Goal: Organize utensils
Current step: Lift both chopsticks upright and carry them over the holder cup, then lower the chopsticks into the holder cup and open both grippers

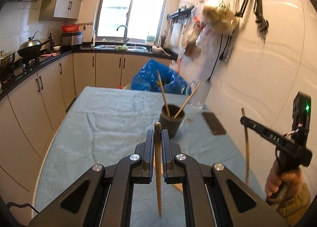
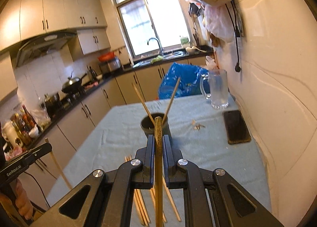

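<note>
My left gripper is shut on a wooden chopstick that stands nearly upright between its jaws, above the table. Ahead of it is a dark cup holding two chopsticks. The right gripper appears at the right edge, a chopstick hanging from it. In the right wrist view, my right gripper is shut on a darker chopstick, just short of the same cup. Several loose chopsticks lie on the cloth below it. The left gripper shows at the left with its chopstick.
A teal cloth covers the table. A glass pitcher, a dark phone and small scraps sit near the right wall. A blue bag is behind the table. Kitchen counters run along the left.
</note>
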{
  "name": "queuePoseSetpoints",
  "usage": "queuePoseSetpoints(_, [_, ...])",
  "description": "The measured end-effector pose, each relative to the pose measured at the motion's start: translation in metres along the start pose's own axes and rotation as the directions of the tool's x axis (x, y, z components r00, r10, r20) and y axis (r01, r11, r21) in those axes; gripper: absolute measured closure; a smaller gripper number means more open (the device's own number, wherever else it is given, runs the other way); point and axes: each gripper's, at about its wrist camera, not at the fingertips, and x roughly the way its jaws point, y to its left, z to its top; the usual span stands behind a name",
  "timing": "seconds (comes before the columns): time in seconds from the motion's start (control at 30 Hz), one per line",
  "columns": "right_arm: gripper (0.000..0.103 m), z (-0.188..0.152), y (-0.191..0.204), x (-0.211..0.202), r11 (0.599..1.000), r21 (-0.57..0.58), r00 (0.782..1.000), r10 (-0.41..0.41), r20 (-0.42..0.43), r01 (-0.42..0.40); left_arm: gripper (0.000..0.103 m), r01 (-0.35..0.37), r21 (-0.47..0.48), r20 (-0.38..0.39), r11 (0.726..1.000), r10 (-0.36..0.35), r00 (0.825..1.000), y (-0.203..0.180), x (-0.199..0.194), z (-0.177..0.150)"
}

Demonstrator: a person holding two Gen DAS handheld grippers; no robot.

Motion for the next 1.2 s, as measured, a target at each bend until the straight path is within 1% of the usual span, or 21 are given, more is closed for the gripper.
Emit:
queuePoseSetpoints(0.13, [0.095, 0.015, 0.000, 0.008, 1.000, 0.027, 0.999, 0.013, 0.034, -0.014, 0.097, 0.009, -0.015, 0.026, 1.000, -0.009, 1.000, 0.000, 0.003, 0.022])
queuePoseSetpoints(0.23, [0.095, 0.030, -0.001, 0.018, 0.998, 0.056, 0.998, 0.021, 0.067, -0.024, 0.097, 0.021, -0.022, 0.035, 1.000, -0.021, 0.999, 0.001, 0.012, 0.040])
queuePoseSetpoints(0.37, [0.095, 0.054, -0.001, 0.037, 0.996, 0.084, 0.993, 0.034, 0.110, -0.043, 0.097, 0.048, -0.021, 0.055, 0.999, -0.047, 0.997, 0.001, 0.026, 0.069])
queuePoseSetpoints(0.5, [0.095, 0.083, 0.001, 0.059, 0.994, 0.093, 0.986, 0.045, 0.161, -0.060, 0.097, 0.090, -0.017, 0.082, 0.996, -0.089, 0.993, 0.000, 0.036, 0.103])
queuePoseSetpoints(0.63, [0.095, 0.115, 0.005, 0.088, 0.993, 0.098, 0.971, 0.034, 0.236, -0.059, 0.097, 0.102, 0.006, 0.108, 0.995, -0.102, 0.989, -0.004, 0.051, 0.140])
queuePoseSetpoints(0.77, [0.095, 0.139, 0.005, 0.120, 0.993, 0.115, 0.946, -0.027, 0.324, -0.011, 0.097, 0.085, 0.043, 0.116, 0.995, -0.089, 0.989, -0.016, 0.081, 0.167])
queuePoseSetpoints(0.8, [0.095, 0.142, 0.003, 0.128, 0.992, 0.123, 0.942, -0.040, 0.334, -0.001, 0.097, 0.080, 0.051, 0.114, 0.995, -0.085, 0.990, -0.019, 0.091, 0.172])
queuePoseSetpoints(0.93, [0.095, 0.148, -0.006, 0.165, 0.983, 0.178, 0.927, -0.100, 0.360, 0.037, 0.097, 0.077, 0.048, 0.077, 0.996, -0.080, 0.994, -0.024, 0.139, 0.181])
queuePoseSetpoints(1.03, [0.095, 0.143, -0.012, 0.187, 0.979, 0.190, 0.922, -0.137, 0.363, 0.070, 0.097, 0.059, 0.033, 0.031, 0.998, -0.060, 0.998, -0.022, 0.175, 0.178])
queuePoseSetpoints(1.1, [0.095, 0.138, -0.015, 0.202, 0.979, 0.182, 0.925, -0.155, 0.347, 0.095, 0.097, 0.062, 0.012, -0.024, 0.998, -0.062, 0.998, -0.017, 0.198, 0.171])
queuePoseSetpoints(1.2, [0.095, 0.127, -0.020, 0.216, 0.980, 0.168, 0.937, -0.158, 0.312, 0.109, 0.097, 0.055, -0.005, -0.075, 0.998, -0.055, 0.996, -0.013, 0.220, 0.163])
